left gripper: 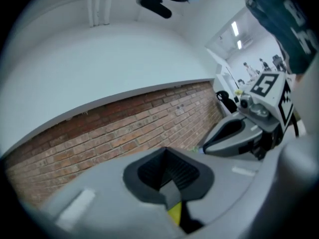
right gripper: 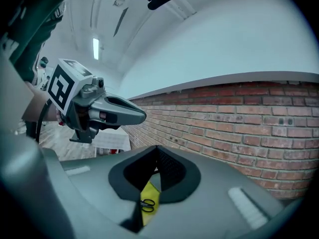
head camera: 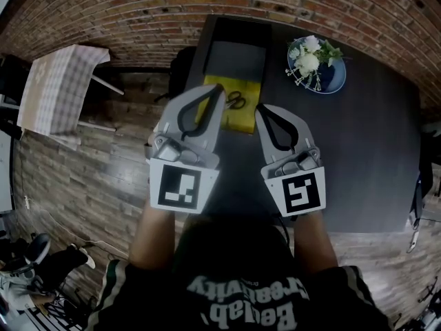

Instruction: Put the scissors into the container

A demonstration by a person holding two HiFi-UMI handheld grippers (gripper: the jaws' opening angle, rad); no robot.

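Both tongs are closed and hold nothing. From the head view, the left gripper (head camera: 212, 94) and the right gripper (head camera: 264, 113) hover side by side above a dark rectangular table (head camera: 358, 150), each with its jaws pressed together. Past their tips, black-handled scissors (head camera: 236, 101) lie on a yellow cloth (head camera: 242, 119), apart from both grippers. Just beyond the cloth sits a dark grey rectangular container (head camera: 238, 61), and the scissors are outside it. A blue plate (head camera: 337, 81) carrying white flowers stands near the table's far right corner. At the left, a small table draped in checked fabric (head camera: 55, 92) stands on the wooden floor

In the left gripper view, the left gripper (left gripper: 168, 183) has its jaws together, leaving only a slit that shows a sliver of the yellow cloth (left gripper: 174, 214). The right gripper (left gripper: 212, 143) shows at the right, before a red brick wall (left gripper: 99, 138)

In the right gripper view, the right gripper (right gripper: 155, 176) has its jaws nearly touching. Through the narrow gap the yellow cloth (right gripper: 151, 192) and the scissors (right gripper: 147, 203) show below. The left gripper (right gripper: 139, 116) shows at the left
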